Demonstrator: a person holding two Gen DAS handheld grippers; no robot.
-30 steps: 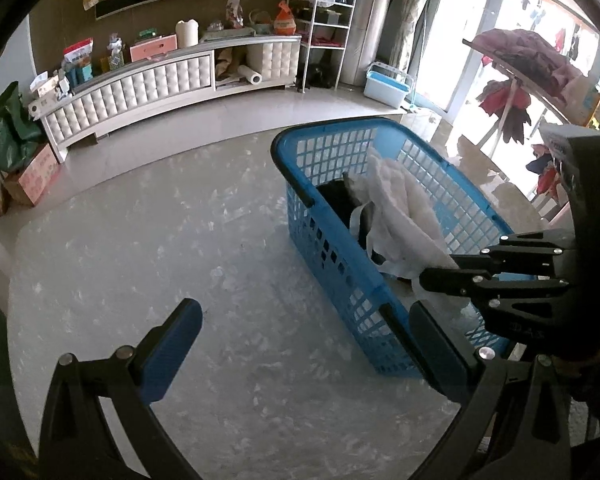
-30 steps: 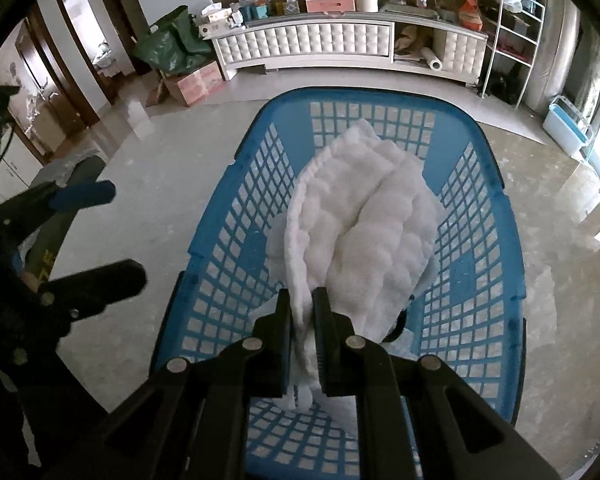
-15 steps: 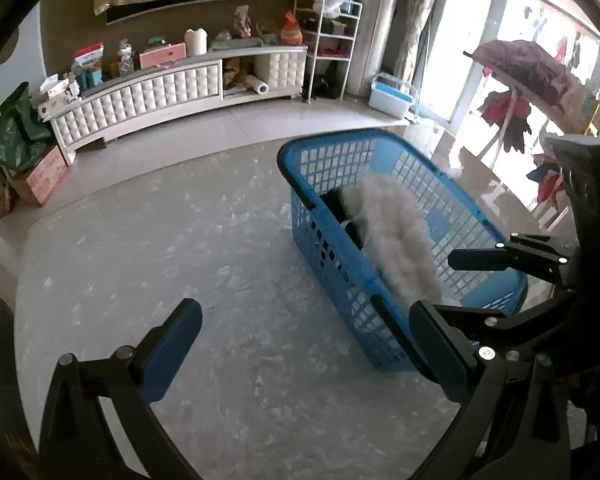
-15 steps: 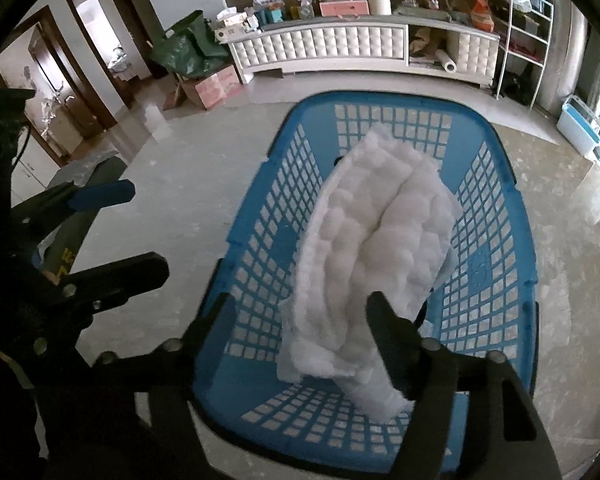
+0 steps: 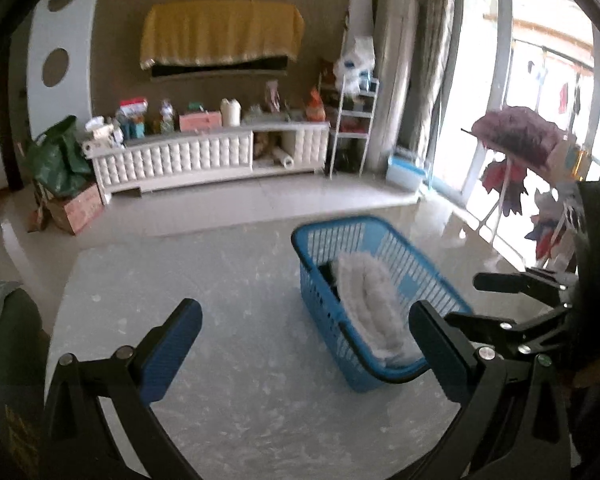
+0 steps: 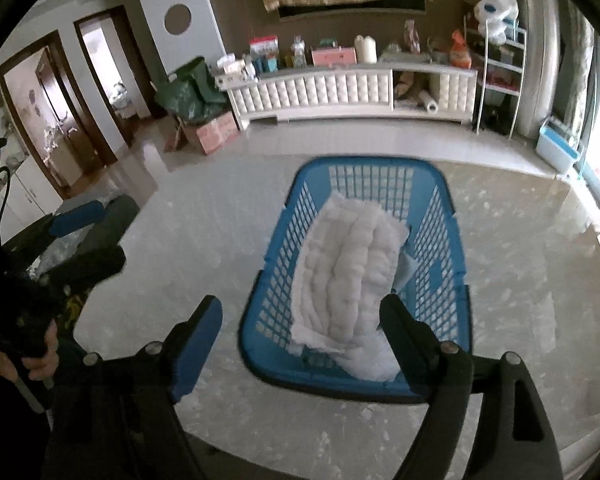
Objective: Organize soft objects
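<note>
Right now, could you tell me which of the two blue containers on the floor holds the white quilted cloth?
The blue lattice basket mid-floor holds the white quilted cloth; the small pale-blue bin sits by the window.

We see the basket (image 6: 440, 216) as blue plastic lattice with a smooth, faintly shiny rim; inside it lies a white quilted cloth (image 6: 348, 264), puffy and matt; around the basket the floor (image 6: 204, 240) looks like polished mottled stone, glossy with window glare; beyond the basket the cabinet (image 6: 312, 92) shows tufted white padding; near it a cardboard box (image 6: 214, 134) looks dull; each gripper shows matt black plastic, blue pads (image 6: 198, 340) and metal screws.
</note>
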